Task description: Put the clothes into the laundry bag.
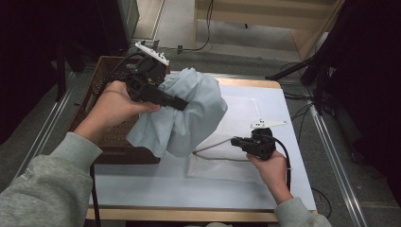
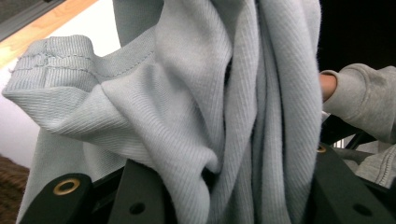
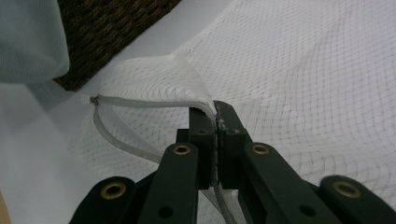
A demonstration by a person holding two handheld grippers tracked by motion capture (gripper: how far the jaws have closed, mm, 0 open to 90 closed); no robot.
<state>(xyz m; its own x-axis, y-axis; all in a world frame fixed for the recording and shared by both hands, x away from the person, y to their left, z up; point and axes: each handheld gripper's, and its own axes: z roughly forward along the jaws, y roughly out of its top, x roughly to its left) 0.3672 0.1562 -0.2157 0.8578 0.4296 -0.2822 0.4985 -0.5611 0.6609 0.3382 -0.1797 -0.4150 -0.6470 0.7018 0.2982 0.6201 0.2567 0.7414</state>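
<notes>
A pale blue-grey ribbed garment point(image 1: 191, 113) hangs bunched in the air over the table's left half. My left gripper point(image 1: 181, 103) is shut on it, with the folds packed between its jaws point(image 2: 233, 196). A white mesh bag point(image 1: 239, 118) lies flat on the white table. My right gripper point(image 1: 235, 141) is shut on the bag's zipper edge point(image 3: 149, 101) and holds that edge lifted, so the mouth gapes a little toward the garment. In the right gripper view the pads point(image 3: 215, 112) pinch the mesh rim. The garment's lower part hides the near left of the bag.
A dark brown wicker basket point(image 1: 106, 78) stands at the table's left edge, under my left hand. The white table top point(image 1: 189, 189) has a wooden rim. Metal rails and cables run along the floor on both sides.
</notes>
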